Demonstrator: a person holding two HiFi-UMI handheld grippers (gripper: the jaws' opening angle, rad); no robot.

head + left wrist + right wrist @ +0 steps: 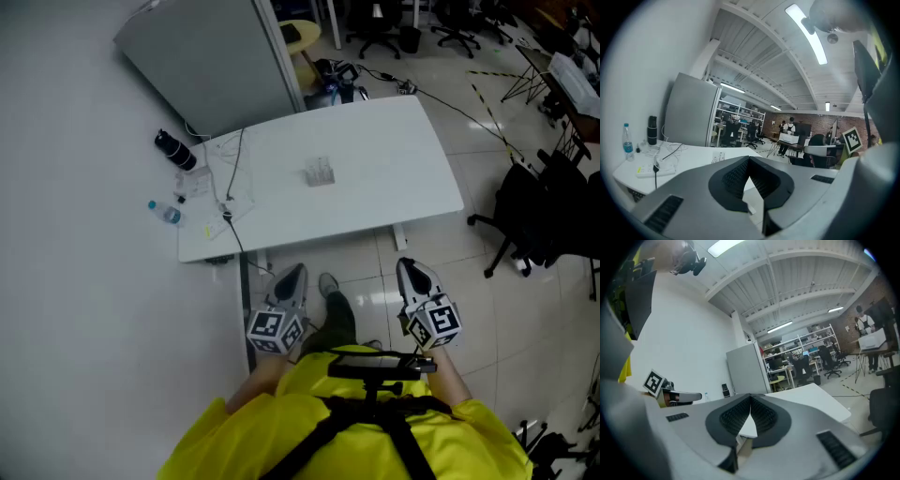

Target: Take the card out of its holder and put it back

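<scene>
A small clear card holder [320,173] stands upright near the middle of the white table [412,159]; whether a card is in it is too small to tell. It also shows in the left gripper view, a little left of the jaws, as the card holder [718,157]. Both grippers hang low in front of the person's yellow vest, short of the table's near edge and far from the holder. My left gripper [293,273] is shut with nothing in it, its tips meeting [749,159]. My right gripper [409,267] is likewise shut and empty [750,401].
On the table's left end lie a black flask [175,150], a water bottle [167,214], papers and a power strip with cables [226,202]. A grey cabinet [211,56] stands behind the table. A black office chair [534,216] is to the right.
</scene>
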